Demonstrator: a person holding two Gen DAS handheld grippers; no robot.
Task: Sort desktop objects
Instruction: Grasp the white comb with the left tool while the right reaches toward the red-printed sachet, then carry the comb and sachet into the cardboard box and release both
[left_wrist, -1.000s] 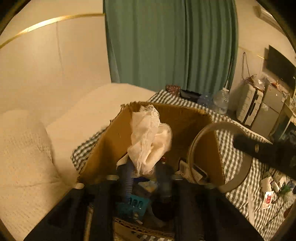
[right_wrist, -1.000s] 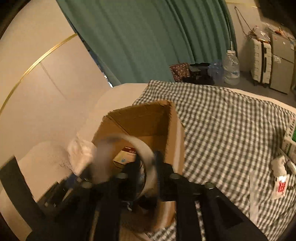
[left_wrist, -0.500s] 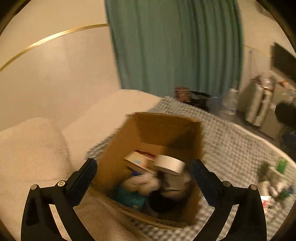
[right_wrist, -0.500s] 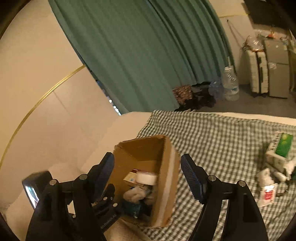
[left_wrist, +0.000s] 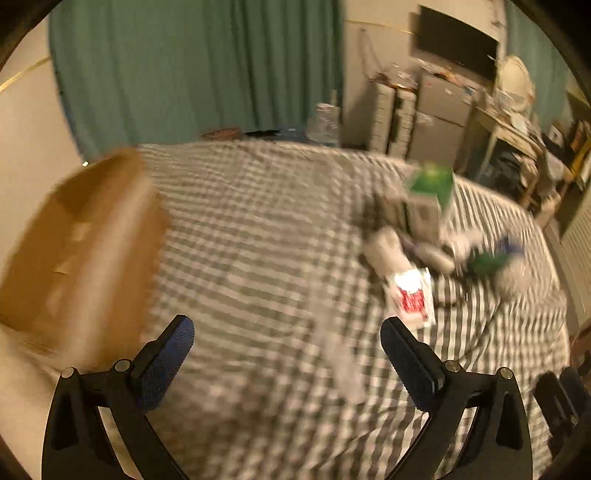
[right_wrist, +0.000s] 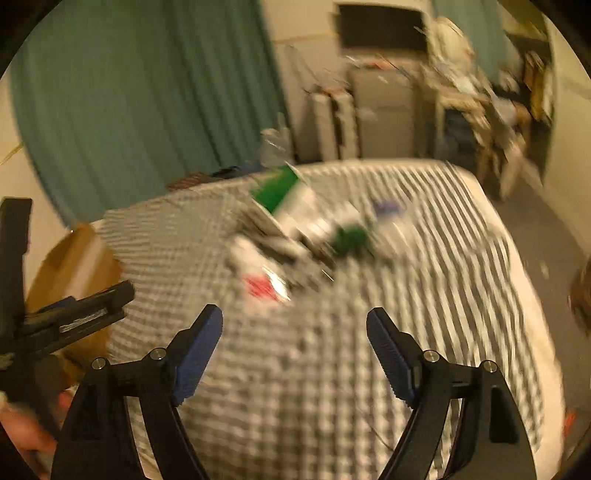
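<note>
A: How are the two tongs set?

B: The left gripper is seen with its jaws spread wide and nothing held between the blue pads. The right gripper is likewise released, its jaws wide apart and empty. Both are held above the checked cloth that covers the bed.

A: What is found beyond them?

B: In the left wrist view, a red and white packet is seen lying on the cloth just past the right-hand finger. Behind it a cluster of small objects is gathered towards the right edge of the bed, with a green-topped box standing at the back of the cluster. The items are too blurred to be named more closely.

A: And the box for sorting?

B: The cardboard box is placed at the left edge of the bed, well apart from the cluster. In the right wrist view it is partly covered by the left gripper's black frame.

A: Anything further out?

B: A green curtain is hung behind the bed, and a dark screen is mounted on the wall to the right.
</note>
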